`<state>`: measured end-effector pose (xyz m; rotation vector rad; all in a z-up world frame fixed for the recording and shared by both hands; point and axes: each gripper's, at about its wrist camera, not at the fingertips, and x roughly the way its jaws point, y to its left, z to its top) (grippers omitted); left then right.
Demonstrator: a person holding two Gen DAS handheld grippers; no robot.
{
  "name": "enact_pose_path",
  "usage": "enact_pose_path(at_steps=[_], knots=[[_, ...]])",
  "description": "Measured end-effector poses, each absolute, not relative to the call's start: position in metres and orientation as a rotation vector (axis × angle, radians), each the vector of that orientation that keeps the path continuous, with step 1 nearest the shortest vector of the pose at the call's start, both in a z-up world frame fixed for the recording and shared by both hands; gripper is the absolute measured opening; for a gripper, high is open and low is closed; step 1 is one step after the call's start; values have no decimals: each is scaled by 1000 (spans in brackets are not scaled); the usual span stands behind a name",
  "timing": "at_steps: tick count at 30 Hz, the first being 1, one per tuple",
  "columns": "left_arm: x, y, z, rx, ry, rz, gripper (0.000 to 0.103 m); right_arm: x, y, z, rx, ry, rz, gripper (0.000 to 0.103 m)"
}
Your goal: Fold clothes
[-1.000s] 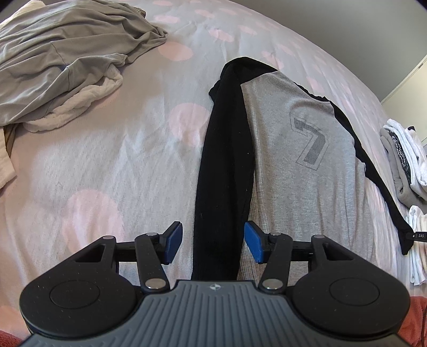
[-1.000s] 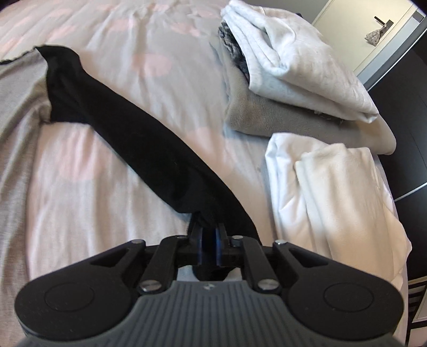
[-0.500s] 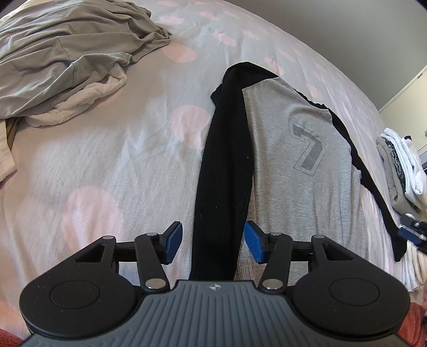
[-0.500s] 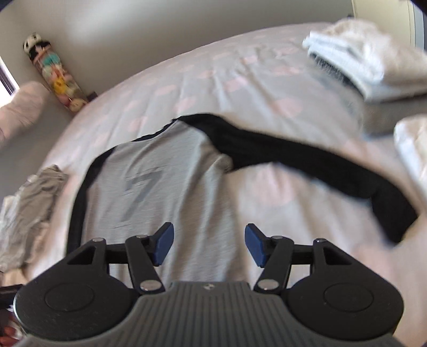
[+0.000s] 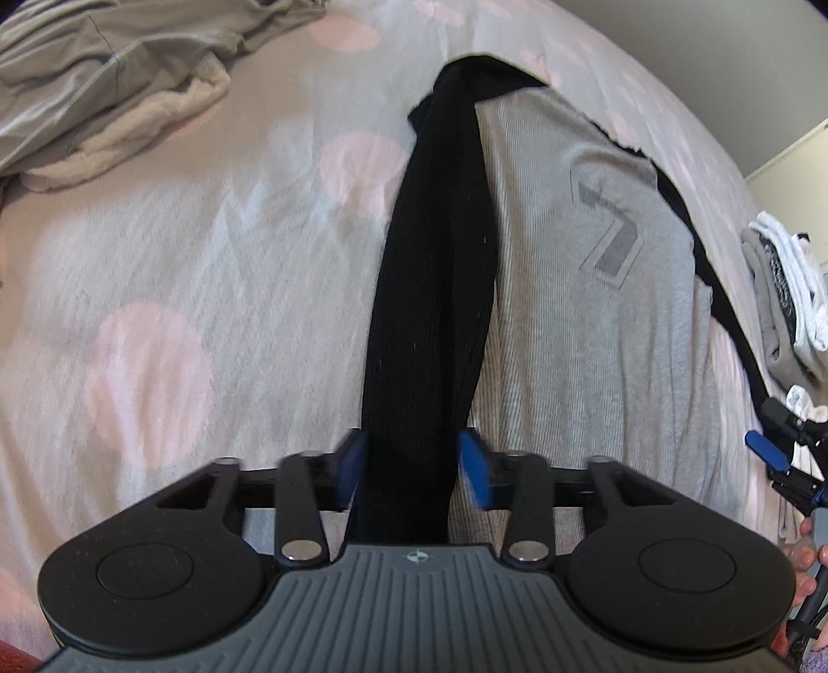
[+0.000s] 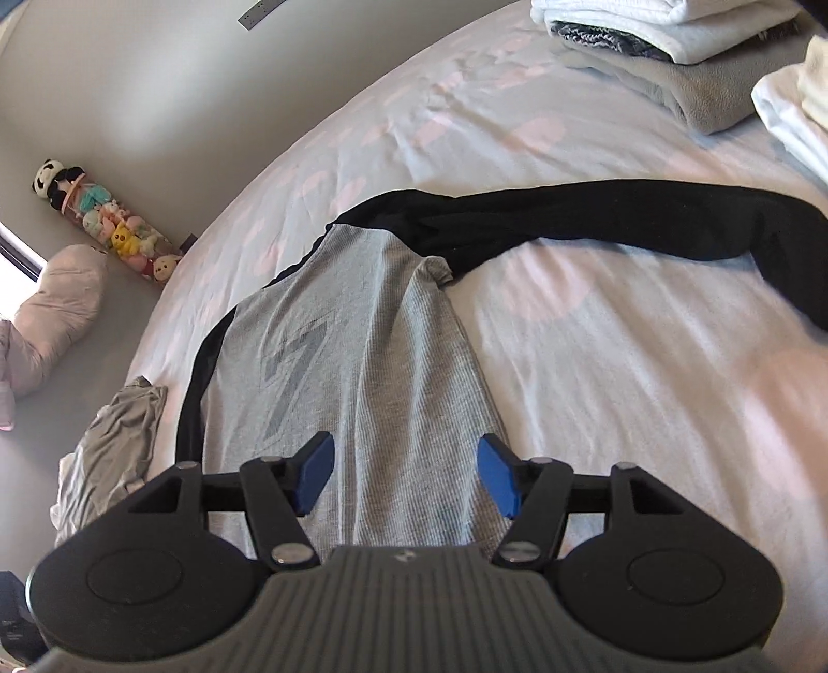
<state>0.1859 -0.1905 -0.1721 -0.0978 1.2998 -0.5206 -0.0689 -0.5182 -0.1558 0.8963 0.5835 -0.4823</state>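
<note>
A grey long-sleeved shirt (image 5: 569,321) with black sleeves and a faded "7" lies flat on the bed. One black sleeve (image 5: 434,259) is folded straight down along the shirt's side. It runs between the jaws of my left gripper (image 5: 413,468), which are closing on it; the pads stand at its edges. In the right wrist view the shirt (image 6: 372,352) lies ahead with its other sleeve (image 6: 621,217) stretched out to the right. My right gripper (image 6: 403,479) is open over the grey body near its lower end, holding nothing. One of its blue pads (image 5: 766,449) shows at the left view's right edge.
The bed sheet (image 5: 181,259) is pale with pink dots. A crumpled pile of grey and white clothes (image 5: 103,62) lies at the far left. Folded stacks (image 6: 673,41) sit at the far right. On the floor are a tube of plush toys (image 6: 103,217) and a pale cushion (image 6: 57,300).
My right gripper let go of the black sleeve's cuff, opened, and swung over to the shirt's grey body. My left gripper's jaws have narrowed around the folded sleeve.
</note>
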Motion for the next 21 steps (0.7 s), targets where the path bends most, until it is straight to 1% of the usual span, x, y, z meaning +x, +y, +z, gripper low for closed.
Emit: enact_pose_path(at_steps=[1, 2, 6, 11, 17, 21], knots=[[185, -192, -173, -88, 1302, -516, 16, -69, -517, -155, 891, 586, -480, 65], [185, -193, -173, -79, 1298, -510, 6, -68, -516, -155, 882, 589, -477, 65], [184, -186, -165, -100, 1252, -463, 4, -68, -515, -153, 870, 589, -464, 65], [194, -176, -130, -91, 1149, -434, 4, -71, -515, -154, 887, 585, -458, 65], [241, -162, -71, 7, 1017, -354, 4, -66, -515, -156, 882, 606, -441, 65], [278, -151, -44, 81, 963, -285, 4, -64, -516, -160, 893, 620, -435, 65]])
